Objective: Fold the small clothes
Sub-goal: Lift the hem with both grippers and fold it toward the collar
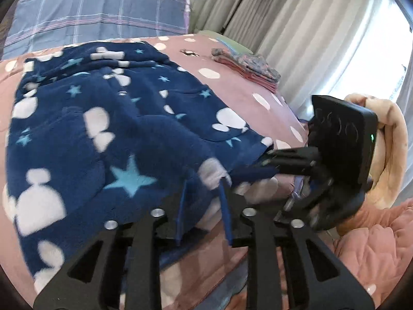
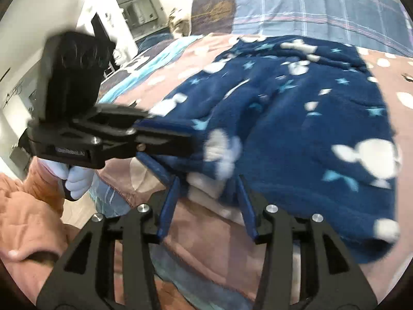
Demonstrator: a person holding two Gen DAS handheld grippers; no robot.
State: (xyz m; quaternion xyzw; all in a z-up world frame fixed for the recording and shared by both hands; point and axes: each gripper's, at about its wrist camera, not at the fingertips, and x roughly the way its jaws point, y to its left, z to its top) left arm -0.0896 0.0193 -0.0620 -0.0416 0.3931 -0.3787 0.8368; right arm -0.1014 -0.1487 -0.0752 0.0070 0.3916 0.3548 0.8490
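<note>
Jaws parted at navy fleece garment (image 1: 108, 134) hem (label blurred)

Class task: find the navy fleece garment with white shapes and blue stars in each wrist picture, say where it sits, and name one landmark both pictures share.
Left wrist view: the navy fleece garment fills the left and centre, spread on the pink bedspread.
Right wrist view: the garment fills the centre and right.
Shared landmark: the blue plaid pillow at the head of the bed.
</note>
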